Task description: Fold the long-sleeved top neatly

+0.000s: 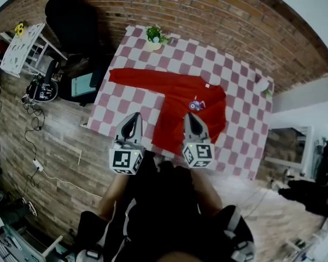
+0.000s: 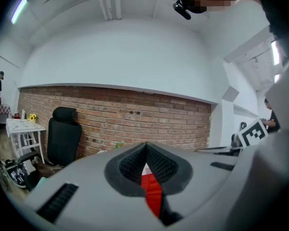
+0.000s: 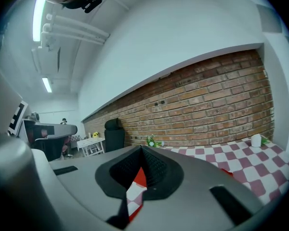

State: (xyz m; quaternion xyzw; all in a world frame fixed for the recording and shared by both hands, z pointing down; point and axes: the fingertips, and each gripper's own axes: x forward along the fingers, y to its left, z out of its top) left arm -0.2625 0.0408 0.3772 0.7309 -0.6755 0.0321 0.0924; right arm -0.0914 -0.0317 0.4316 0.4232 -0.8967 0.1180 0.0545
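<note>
The red long-sleeved top (image 1: 186,105) lies flat on the pink-and-white checked table (image 1: 240,130). One sleeve (image 1: 136,78) stretches to the left, and a small print (image 1: 195,105) shows on the chest. My left gripper (image 1: 134,117) hovers over the table's near left part, beside the top's hem. The right gripper (image 1: 192,117) hangs above the lower body of the top. Both are shut with nothing in them. In the left gripper view the closed jaws (image 2: 145,146) let a strip of red show through. The right gripper view shows its closed jaws (image 3: 141,149) over red fabric and checked cloth.
A potted plant (image 1: 153,36) stands at the table's far edge and a white cup (image 1: 261,84) at its right end. A black chair (image 1: 71,18) and a white shelf (image 1: 19,48) stand on the left. A brick wall runs behind the table.
</note>
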